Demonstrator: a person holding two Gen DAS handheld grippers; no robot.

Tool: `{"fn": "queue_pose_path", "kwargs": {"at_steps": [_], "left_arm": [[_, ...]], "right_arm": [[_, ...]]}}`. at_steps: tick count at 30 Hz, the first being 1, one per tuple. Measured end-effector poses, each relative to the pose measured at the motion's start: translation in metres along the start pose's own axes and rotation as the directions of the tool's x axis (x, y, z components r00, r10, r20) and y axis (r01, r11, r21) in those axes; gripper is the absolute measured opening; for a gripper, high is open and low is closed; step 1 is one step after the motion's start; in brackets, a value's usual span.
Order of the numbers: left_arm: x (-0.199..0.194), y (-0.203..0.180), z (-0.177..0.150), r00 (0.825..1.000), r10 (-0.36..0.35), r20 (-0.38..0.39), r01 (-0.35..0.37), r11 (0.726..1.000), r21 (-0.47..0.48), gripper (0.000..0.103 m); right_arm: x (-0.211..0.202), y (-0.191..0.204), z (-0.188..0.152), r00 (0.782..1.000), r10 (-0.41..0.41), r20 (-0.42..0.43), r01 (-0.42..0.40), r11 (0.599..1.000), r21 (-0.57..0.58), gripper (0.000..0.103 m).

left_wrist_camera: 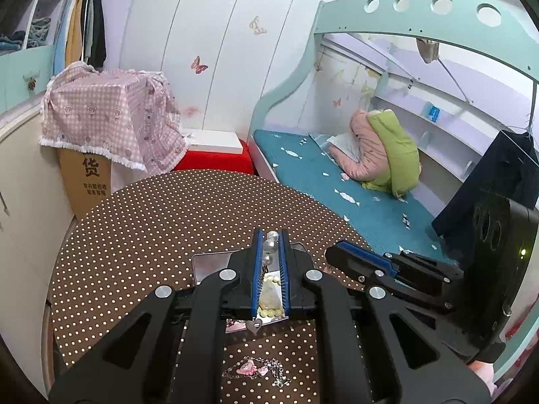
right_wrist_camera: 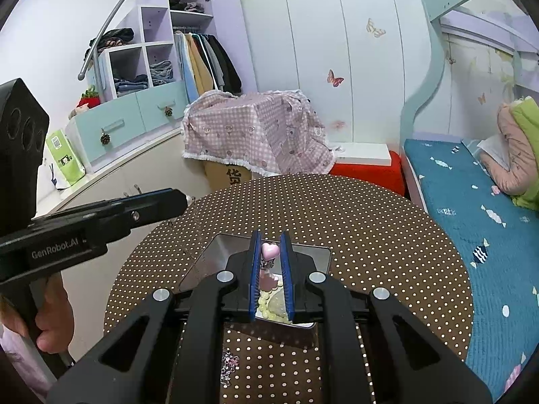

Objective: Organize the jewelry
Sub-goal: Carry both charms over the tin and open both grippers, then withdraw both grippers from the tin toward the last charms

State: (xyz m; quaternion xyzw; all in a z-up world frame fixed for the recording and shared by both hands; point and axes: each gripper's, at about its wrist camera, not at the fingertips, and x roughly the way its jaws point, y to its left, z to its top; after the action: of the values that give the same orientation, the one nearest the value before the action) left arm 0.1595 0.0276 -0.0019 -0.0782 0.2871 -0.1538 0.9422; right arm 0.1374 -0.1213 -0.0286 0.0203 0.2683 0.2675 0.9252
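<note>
In the left wrist view my left gripper (left_wrist_camera: pixel 271 235) is shut on a string of white pearls (left_wrist_camera: pixel 271 250), held above a shiny metal tray (left_wrist_camera: pixel 209 262). A thin chain with a small grey heart charm (left_wrist_camera: pixel 257 325) dangles below it. In the right wrist view my right gripper (right_wrist_camera: pixel 269 237) is shut on a pink heart-shaped piece (right_wrist_camera: pixel 269 251) over the same tray (right_wrist_camera: pixel 219 245), which holds pale green beads (right_wrist_camera: pixel 266 304). The left gripper (right_wrist_camera: pixel 171 198) shows at the left with a fine chain (right_wrist_camera: pixel 198 239) hanging from it. Whether both hold one necklace I cannot tell.
The tray sits on a round table with a brown dotted cloth (right_wrist_camera: pixel 370 235). A pink-charm chain (left_wrist_camera: pixel 251 368) and a sparkly piece (right_wrist_camera: pixel 229 363) lie on the cloth near me. A hand (right_wrist_camera: pixel 54 316) grips the left tool. A blue bed (left_wrist_camera: pixel 353 181) stands to the right.
</note>
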Motion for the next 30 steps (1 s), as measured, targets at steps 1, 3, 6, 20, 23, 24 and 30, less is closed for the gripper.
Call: {"fn": "queue_pose_path", "kwargs": {"at_steps": [1, 3, 6, 20, 23, 24, 30], "left_arm": [[0.002, 0.000, 0.001, 1.000, 0.002, -0.005, -0.002, 1.000, -0.002, 0.010], [0.008, 0.002, 0.000, 1.000, 0.012, -0.017, -0.013, 1.000, -0.008, 0.010], [0.016, 0.005, -0.001, 0.999, 0.014, -0.032, -0.014, 1.000, -0.016, 0.011], [0.032, 0.016, -0.020, 0.994, 0.045, -0.098, -0.047, 0.999, -0.020, 0.031], [0.028, 0.019, -0.029, 0.993, 0.053, -0.110, -0.055, 0.998, -0.019, 0.031], [0.026, 0.021, -0.032, 0.992, 0.056, -0.113, -0.059, 0.998, -0.020, 0.031], [0.010, 0.030, -0.057, 0.987, 0.079, -0.143, -0.083, 0.996, -0.021, 0.031]], "right_arm": [[0.001, -0.001, 0.000, 1.000, 0.004, -0.004, -0.004, 1.000, 0.000, 0.011], [0.005, -0.002, -0.001, 1.000, 0.006, -0.018, -0.006, 1.000, 0.004, 0.011], [0.009, -0.005, -0.002, 0.999, 0.020, -0.034, -0.020, 1.000, 0.012, 0.011], [0.009, -0.016, -0.008, 0.998, -0.006, -0.063, 0.010, 0.998, 0.056, 0.025], [0.005, -0.012, -0.012, 0.998, 0.006, -0.068, -0.003, 0.999, 0.054, 0.025], [0.004, -0.010, -0.013, 0.997, 0.011, -0.070, -0.007, 0.999, 0.049, 0.025], [0.000, 0.007, -0.029, 0.992, 0.065, -0.110, -0.061, 0.997, 0.037, 0.025]]}}
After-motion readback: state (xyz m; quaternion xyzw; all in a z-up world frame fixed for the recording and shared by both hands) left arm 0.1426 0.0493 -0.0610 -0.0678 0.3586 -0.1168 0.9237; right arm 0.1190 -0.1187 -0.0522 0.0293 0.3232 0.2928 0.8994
